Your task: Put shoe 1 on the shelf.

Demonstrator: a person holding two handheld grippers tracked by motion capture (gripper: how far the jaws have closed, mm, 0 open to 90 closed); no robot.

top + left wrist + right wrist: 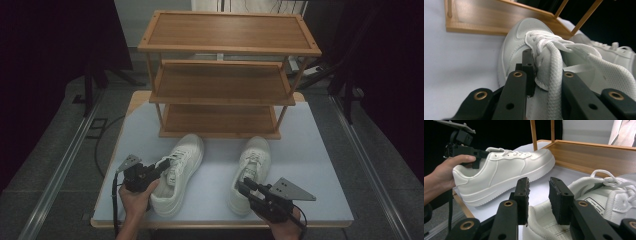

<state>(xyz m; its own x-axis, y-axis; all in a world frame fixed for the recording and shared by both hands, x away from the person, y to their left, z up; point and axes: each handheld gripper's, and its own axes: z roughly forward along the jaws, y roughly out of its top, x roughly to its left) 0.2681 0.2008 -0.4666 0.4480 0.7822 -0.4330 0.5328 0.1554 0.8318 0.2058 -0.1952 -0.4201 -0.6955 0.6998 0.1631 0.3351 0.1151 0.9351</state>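
Observation:
Two white sneakers lie on the white table (310,150) in front of a wooden shoe rack (220,85). My left gripper (164,165) is shut on the side wall of the left shoe (186,152) near its laces, one jaw outside and one inside; up close (547,65) a lace hangs between the jaws. The right gripper view shows that same gripper (477,160) at the left shoe's (506,172) collar. My right gripper (244,186) sits at the heel of the right shoe (255,157). The padded heel rim of that shoe (599,195) fills the gap low between its pads (539,187).
The rack (594,157) has three shelves, all bare, and its lowest shelf stands just beyond the shoes' toes. The table's front edge runs right under both hands. Dark floor with metal rails surrounds the table.

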